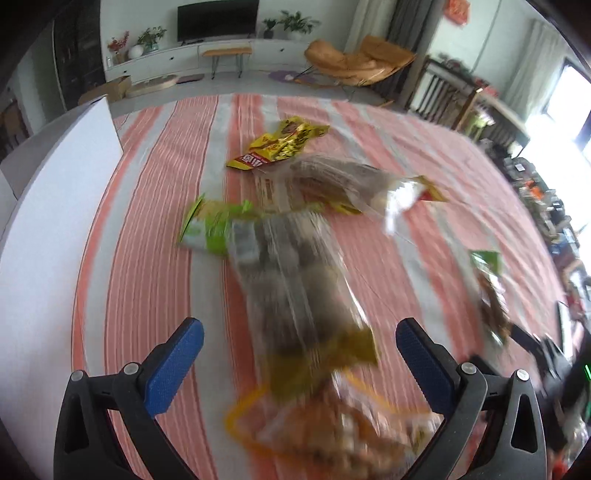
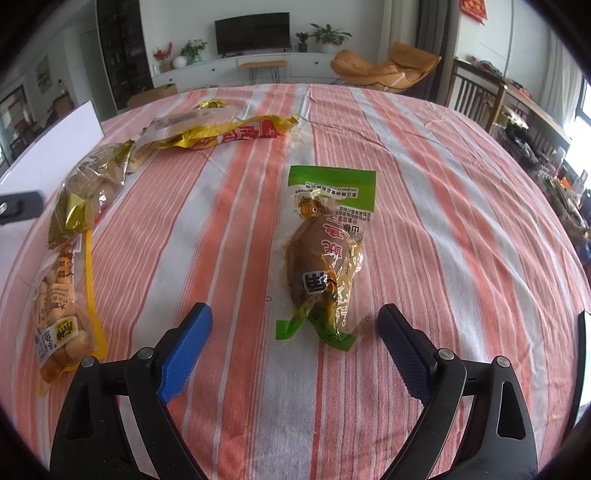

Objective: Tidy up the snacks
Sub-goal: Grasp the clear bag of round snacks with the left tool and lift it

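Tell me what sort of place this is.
Most likely a home living room: a television on a long white cabinet, an orange lounge chair, and snack packets on a striped tablecloth.

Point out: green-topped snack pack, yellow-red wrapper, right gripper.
green-topped snack pack [image 2: 323, 254], right wrist view, on its brown middle.
yellow-red wrapper [image 2: 236, 134], right wrist view, on its red print.
right gripper [image 2: 295, 345], right wrist view, midway between fingertips.

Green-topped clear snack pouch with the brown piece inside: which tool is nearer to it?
Right. The right tool stands open just before the green-topped clear snack pouch; the left tool hovers over other packets, the pouch off to its right.
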Tool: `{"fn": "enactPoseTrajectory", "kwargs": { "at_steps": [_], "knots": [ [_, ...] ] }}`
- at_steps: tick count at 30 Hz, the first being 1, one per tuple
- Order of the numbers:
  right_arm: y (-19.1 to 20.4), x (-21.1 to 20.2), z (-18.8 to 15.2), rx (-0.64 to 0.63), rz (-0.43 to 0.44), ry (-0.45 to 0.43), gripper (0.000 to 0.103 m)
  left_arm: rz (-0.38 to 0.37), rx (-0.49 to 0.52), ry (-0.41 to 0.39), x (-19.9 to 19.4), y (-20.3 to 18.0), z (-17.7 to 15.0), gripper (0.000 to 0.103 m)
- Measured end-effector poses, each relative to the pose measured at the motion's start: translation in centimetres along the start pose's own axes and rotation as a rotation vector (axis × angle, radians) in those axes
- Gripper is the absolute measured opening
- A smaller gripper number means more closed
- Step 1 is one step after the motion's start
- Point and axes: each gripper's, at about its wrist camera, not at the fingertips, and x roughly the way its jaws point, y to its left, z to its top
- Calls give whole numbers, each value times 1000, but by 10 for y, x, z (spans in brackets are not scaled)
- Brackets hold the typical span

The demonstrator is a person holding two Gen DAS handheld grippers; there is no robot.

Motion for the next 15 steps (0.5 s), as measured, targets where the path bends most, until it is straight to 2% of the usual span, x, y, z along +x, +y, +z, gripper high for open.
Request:
{"fn": "enactPoseTrajectory", "kwargs": {
  "at_steps": [2,3,4,7,10,12,15],
  "knots": [
    [0,0,0,0,0,0,93,34,-6,36,22,-2,12,99],
    [0,0,0,1,1,0,93,50,-11,51,31,0,15,72],
    [0,0,0,0,0,0,93,28,-27,57,33,3,15,62],
    [0,-3,-2,1,1,0,93,18,-52,-10,7,16,8,61],
    [-1,-3,-2,1,2,0,93,33,-17,-59,-39,28,-15,61],
    [0,-3,-2,1,2,0,93,65,6,-60,-60,38,-38,62],
    [-1,-3,-2,1,2,0,93,90,-3,-15,-66,60,-81,62]
  ]
}}
